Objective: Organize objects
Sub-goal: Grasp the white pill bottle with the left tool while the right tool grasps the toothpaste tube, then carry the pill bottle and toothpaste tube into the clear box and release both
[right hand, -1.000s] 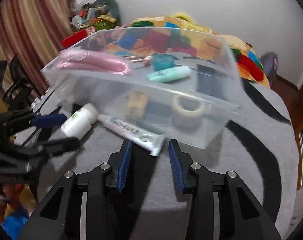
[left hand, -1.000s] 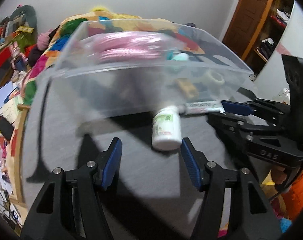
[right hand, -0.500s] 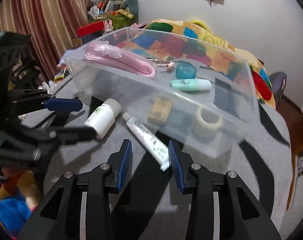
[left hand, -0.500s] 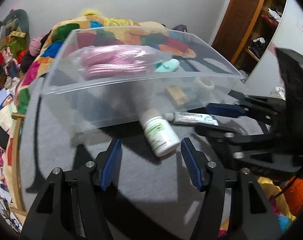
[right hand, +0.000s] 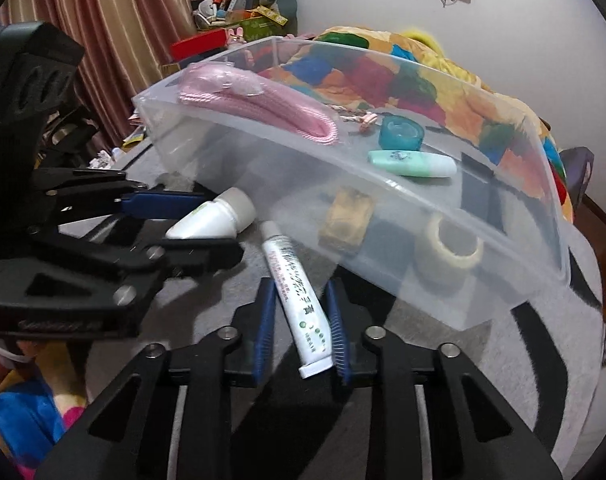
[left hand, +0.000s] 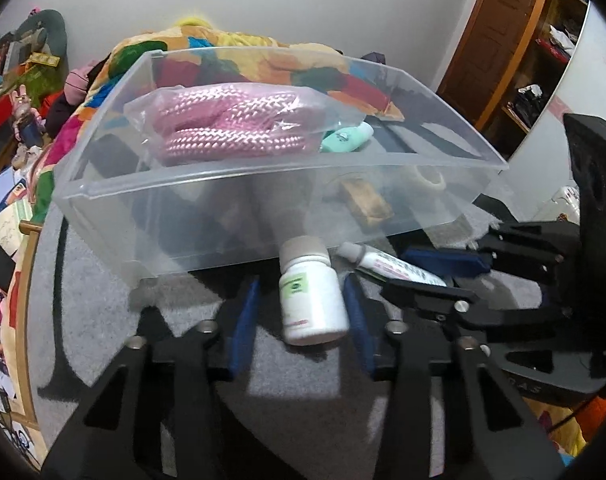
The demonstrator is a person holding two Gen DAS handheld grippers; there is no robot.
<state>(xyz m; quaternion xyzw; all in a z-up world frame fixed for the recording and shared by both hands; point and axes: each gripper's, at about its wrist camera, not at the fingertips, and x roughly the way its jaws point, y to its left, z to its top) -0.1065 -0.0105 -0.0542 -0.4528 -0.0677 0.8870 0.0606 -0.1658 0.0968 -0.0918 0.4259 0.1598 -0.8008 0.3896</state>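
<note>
While the left gripper [left hand: 299,308] is straddling the white bottle [left hand: 311,292], jaws spread, the right gripper [right hand: 301,320] is flanking the white tube [right hand: 297,296] — spread too, not pinching — both items lying on the grey rug [right hand: 503,380] just near the clear bin [left hand: 263,200].

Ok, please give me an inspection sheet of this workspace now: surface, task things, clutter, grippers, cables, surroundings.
Surface: grey cloth with black stripes.
Job's things: white bottle and white tube lie outside the clear bin; pink rope, mint bottle, teal tape, tan block and tape roll inside.
Clutter: nothing seen on the cloth.
Grippers: left gripper open around the bottle; right gripper open around the tube.
Cables: nothing seen.
Surroundings: colourful blanket, striped curtain, wooden door.
</note>
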